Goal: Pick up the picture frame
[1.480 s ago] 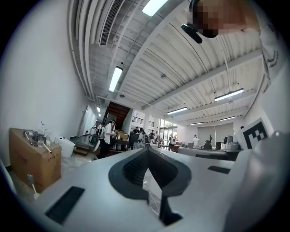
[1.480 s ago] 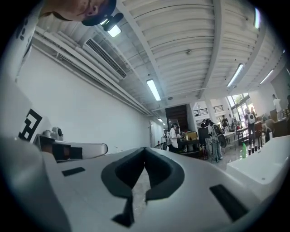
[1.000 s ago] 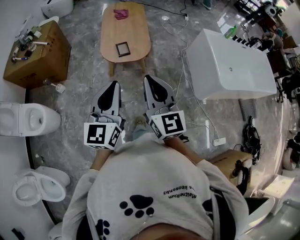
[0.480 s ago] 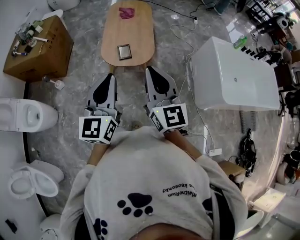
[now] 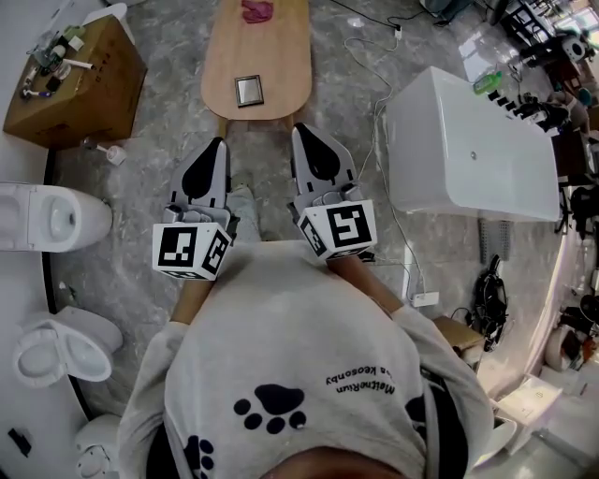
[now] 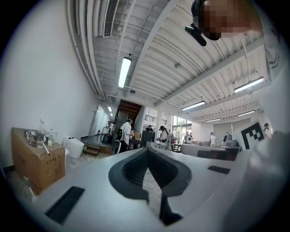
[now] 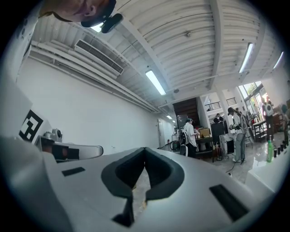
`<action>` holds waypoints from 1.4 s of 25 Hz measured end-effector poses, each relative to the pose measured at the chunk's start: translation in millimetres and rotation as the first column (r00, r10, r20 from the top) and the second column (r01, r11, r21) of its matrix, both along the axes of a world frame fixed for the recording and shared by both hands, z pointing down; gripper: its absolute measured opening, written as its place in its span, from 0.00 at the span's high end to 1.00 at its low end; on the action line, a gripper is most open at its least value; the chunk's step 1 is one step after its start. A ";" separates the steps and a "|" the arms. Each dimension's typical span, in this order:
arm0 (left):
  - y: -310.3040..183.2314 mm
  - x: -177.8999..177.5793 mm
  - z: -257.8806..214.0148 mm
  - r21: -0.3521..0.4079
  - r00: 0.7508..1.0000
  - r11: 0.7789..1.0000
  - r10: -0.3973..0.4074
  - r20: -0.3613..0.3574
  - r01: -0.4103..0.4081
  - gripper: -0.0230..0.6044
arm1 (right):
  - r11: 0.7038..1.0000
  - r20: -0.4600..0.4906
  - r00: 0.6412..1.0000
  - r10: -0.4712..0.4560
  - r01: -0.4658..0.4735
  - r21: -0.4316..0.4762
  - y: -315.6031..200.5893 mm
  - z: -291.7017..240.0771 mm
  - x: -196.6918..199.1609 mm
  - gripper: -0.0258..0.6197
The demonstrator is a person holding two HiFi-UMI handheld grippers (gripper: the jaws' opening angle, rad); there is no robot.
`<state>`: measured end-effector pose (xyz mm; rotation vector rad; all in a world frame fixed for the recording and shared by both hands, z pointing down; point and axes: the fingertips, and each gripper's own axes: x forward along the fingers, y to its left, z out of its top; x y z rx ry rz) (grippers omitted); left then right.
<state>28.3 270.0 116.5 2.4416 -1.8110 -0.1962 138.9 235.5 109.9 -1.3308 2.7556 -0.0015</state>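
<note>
Wooden table [image 5: 281,65], upper centre: picture frame [image 5: 248,90] lies flat (likely light, rigid, fragile); grip one edge. Left gripper [image 5: 214,145], right gripper [image 5: 304,133]: jaws together, empty.

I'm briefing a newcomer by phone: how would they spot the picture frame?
Find the long wooden table between the cardboard box and the white tub. The picture frame lies flat near its close end: small, square, dark-rimmed, unlike the crumpled pink cloth farther back.
</note>
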 end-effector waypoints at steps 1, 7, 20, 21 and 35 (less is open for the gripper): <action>-2.5 -1.5 1.0 0.000 1.000 1.000 0.002 -0.001 -0.002 0.95 | 1.000 0.000 1.000 0.000 0.000 0.002 -1.8 0.3 -1.2 0.95; -30.4 -8.1 9.5 -0.004 1.000 1.000 0.028 -0.005 -0.028 0.95 | 1.000 -0.014 1.000 0.016 -0.016 0.006 -24.8 7.1 -7.0 0.95; -176.5 -54.3 25.7 -0.053 0.997 0.995 0.079 -0.012 -0.079 0.95 | 0.998 -0.065 0.997 0.029 -0.033 -0.047 -160.2 25.2 -60.3 0.95; -188.0 -58.9 27.4 -0.062 0.996 0.995 0.083 -0.015 -0.084 0.95 | 0.998 -0.069 0.997 0.031 -0.035 -0.060 -171.5 28.2 -65.5 0.95; -332.5 -101.0 50.6 -0.158 0.980 0.967 0.199 -0.030 -0.201 0.95 | 0.983 -0.098 0.990 0.105 -0.118 -0.138 -313.2 50.4 -116.2 0.95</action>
